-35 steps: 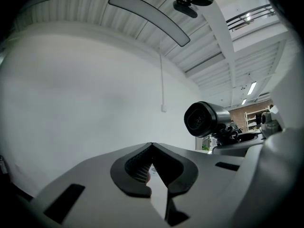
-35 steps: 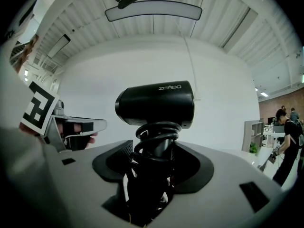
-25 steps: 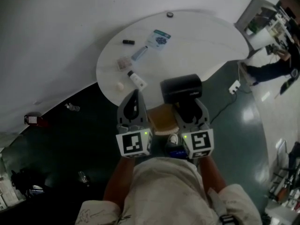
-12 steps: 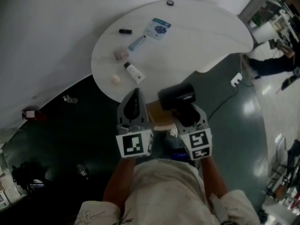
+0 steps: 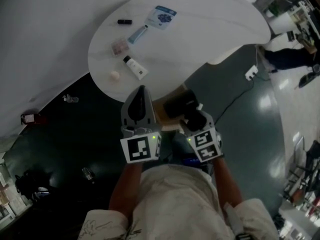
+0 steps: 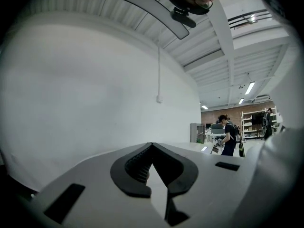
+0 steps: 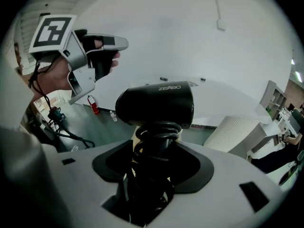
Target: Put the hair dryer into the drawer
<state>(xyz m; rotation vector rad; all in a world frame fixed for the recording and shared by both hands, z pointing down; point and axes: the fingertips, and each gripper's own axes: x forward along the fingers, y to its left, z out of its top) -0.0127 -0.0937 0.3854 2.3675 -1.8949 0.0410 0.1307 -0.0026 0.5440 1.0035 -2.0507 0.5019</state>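
The black hair dryer (image 5: 179, 104) hangs just below the white table's (image 5: 215, 29) near edge, its cord coiled round the handle. My right gripper (image 5: 192, 118) is shut on that handle and tilts down. In the right gripper view the dryer's barrel (image 7: 156, 103) stands above the jaws of my right gripper (image 7: 154, 148), which are closed on the coiled cord and handle. A tan, wood-coloured surface (image 5: 162, 116), apparently the drawer, shows between the two grippers under the table edge. My left gripper (image 5: 141, 90) sits to the left, shut and empty, its tips (image 6: 152, 146) meeting.
A white tube (image 5: 134, 67), a blue packet (image 5: 162, 16), a small round lump (image 5: 115, 76) and other small items lie on the table. A power strip (image 5: 250, 73) with its cable lies on the green floor at right. A person (image 5: 290, 59) stands far right.
My right gripper has come down and tipped downward with the hair dryer, from over the table's edge to below it. The left gripper has sunk a little.
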